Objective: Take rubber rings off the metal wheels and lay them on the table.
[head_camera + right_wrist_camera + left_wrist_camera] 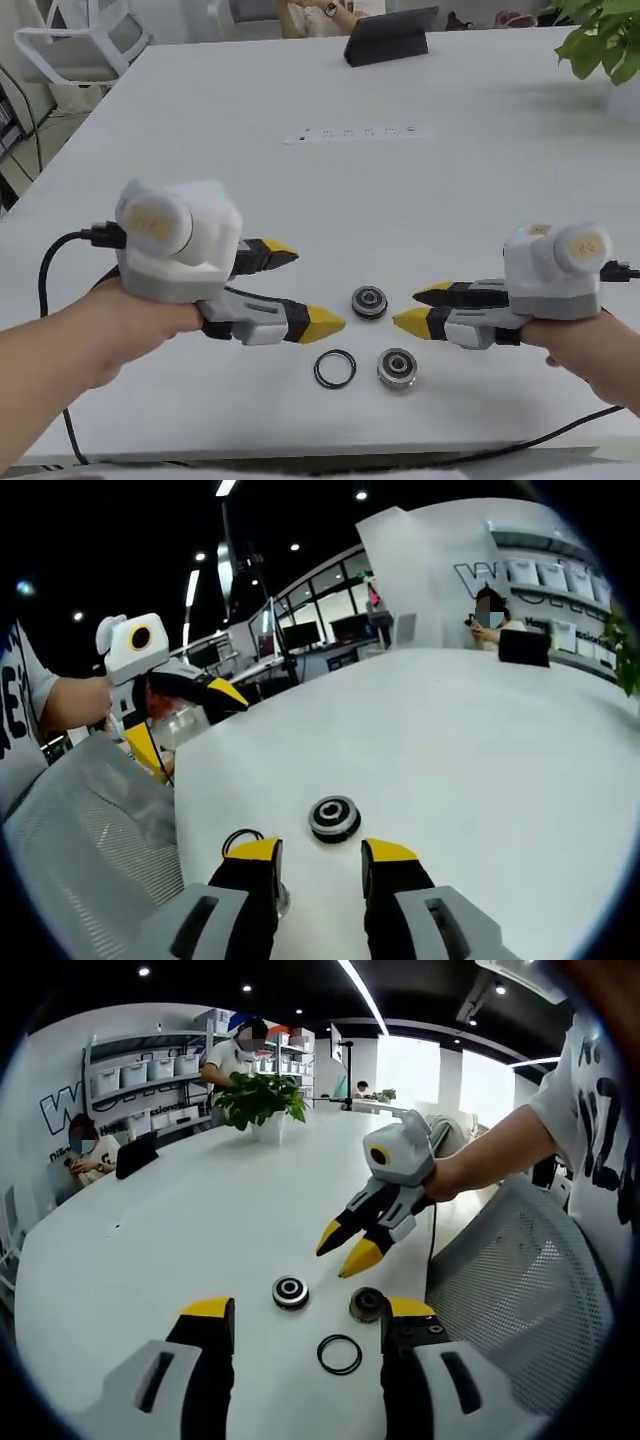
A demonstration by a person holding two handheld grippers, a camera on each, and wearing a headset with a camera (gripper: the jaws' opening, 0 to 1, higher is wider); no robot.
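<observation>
left tongs (318, 288) and right tongs (406, 308) hover agape — tips facing.

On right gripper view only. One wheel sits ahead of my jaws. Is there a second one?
Observer: Yes. The head view shows a second wheel nearer the person, silvery at its rim.
Operator: Ring off it?
Observer: Looks so. A loose black ring lies flat on the table beside it, not touching.
Operator: What's the other hand doing?
Observer: The left gripper is open and holds nothing, with its jaws pointing toward both wheels.
</observation>
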